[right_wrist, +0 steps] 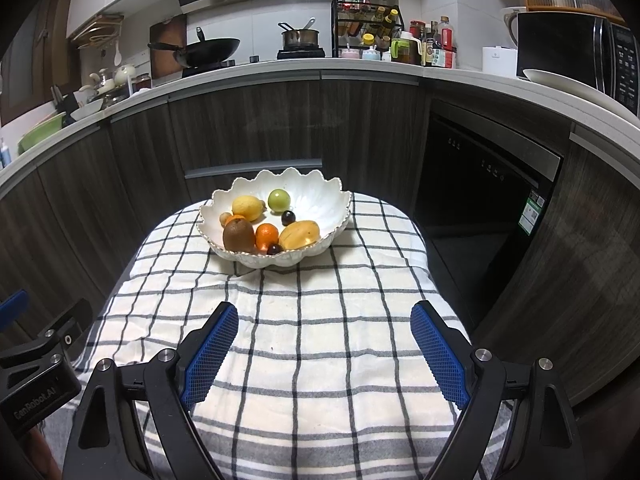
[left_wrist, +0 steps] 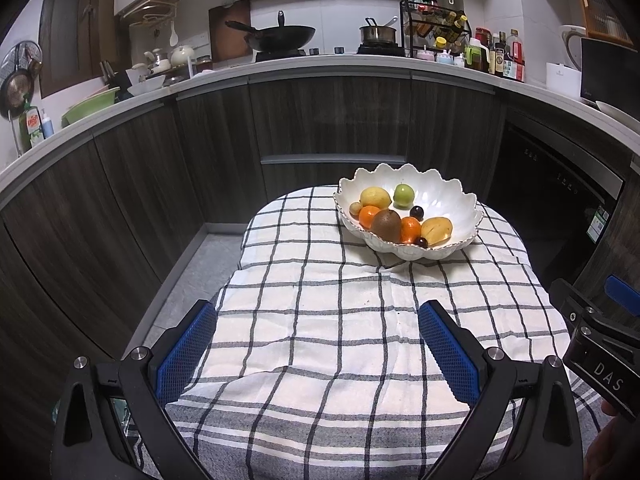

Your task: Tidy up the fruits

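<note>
While both point down over the checked cloth [left_wrist: 320,320], the left gripper [left_wrist: 318,312] and right gripper [right_wrist: 324,312] hover side by side, jaws spread wide and empty, short of the fruit bowl [right_wrist: 320,196].

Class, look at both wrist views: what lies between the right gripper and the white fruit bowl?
Nothing but bare checked cloth lies between the open right gripper and the bowl; the right wrist view shows it best.

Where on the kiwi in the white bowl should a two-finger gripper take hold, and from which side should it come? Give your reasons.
Grip the kiwi across its narrower middle, coming down from above. It stands near the front rim of the white bowl, with an orange close on one side, so a level approach would likely meet the scalloped wall. Both the right gripper and the left gripper are open and empty.
</note>
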Tool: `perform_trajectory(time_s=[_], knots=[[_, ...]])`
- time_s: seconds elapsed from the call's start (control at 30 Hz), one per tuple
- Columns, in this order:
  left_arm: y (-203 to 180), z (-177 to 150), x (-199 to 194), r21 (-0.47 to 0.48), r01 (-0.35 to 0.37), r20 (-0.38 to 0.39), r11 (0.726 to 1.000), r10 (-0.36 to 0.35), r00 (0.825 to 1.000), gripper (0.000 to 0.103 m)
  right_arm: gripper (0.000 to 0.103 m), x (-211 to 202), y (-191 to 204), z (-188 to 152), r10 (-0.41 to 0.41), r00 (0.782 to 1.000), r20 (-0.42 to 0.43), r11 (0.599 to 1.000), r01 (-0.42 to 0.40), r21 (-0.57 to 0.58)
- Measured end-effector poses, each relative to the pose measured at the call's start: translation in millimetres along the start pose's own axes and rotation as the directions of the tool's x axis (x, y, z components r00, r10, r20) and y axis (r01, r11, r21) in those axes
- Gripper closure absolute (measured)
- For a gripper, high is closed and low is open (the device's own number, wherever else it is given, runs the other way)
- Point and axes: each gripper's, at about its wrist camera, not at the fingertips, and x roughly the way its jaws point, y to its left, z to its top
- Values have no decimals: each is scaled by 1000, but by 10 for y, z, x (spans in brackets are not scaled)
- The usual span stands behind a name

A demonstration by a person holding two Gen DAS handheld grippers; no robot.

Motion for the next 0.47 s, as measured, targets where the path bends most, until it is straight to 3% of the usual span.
perform_trajectory(time_s=[0.47], knots=[[8, 9, 27, 5, 9, -14, 1000, -9, 1000, 0, 14, 5, 11, -10, -1, 1000, -3, 1000, 1, 2]])
